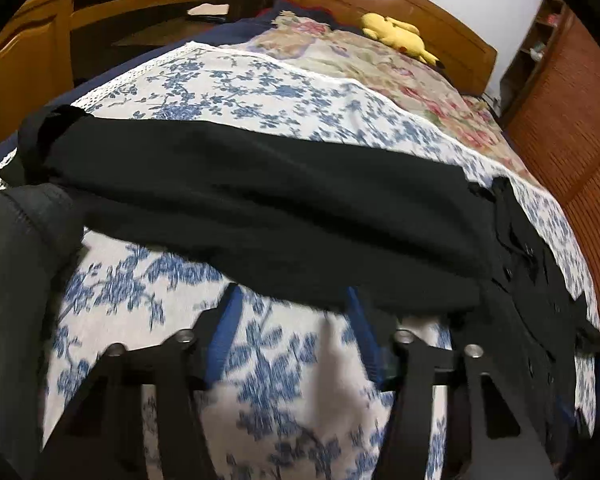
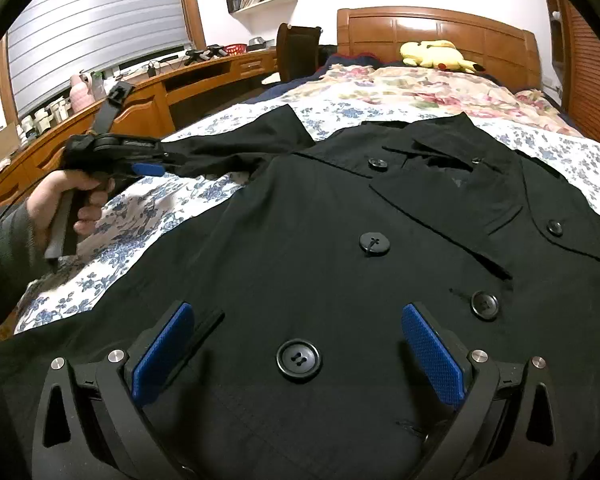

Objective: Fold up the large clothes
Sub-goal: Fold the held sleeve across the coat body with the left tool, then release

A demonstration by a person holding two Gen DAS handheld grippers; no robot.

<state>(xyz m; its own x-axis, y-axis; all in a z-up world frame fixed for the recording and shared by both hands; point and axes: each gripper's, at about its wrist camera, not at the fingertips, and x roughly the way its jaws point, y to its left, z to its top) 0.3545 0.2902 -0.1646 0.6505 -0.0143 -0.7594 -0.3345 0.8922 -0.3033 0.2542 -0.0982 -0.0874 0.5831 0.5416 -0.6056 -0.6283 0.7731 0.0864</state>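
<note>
A black buttoned coat (image 2: 320,208) lies front side up on the bed, collar toward the headboard. Its left sleeve (image 1: 260,200) stretches across the blue-flowered sheet (image 1: 228,80). In the left wrist view my left gripper (image 1: 292,300) has its blue pads wide apart, with the sleeve's near edge lying over the fingertips. In the right wrist view the left gripper (image 2: 160,164) sits at the sleeve, held by a hand. My right gripper (image 2: 296,344) is open and empty, hovering over the coat's front by a large button (image 2: 298,360).
A yellow plush toy (image 2: 436,54) lies by the wooden headboard (image 2: 436,28) on a flowered quilt (image 2: 412,84). A long wooden desk (image 2: 140,92) with clutter runs along the left. A louvred wooden wardrobe (image 1: 572,128) stands at the right.
</note>
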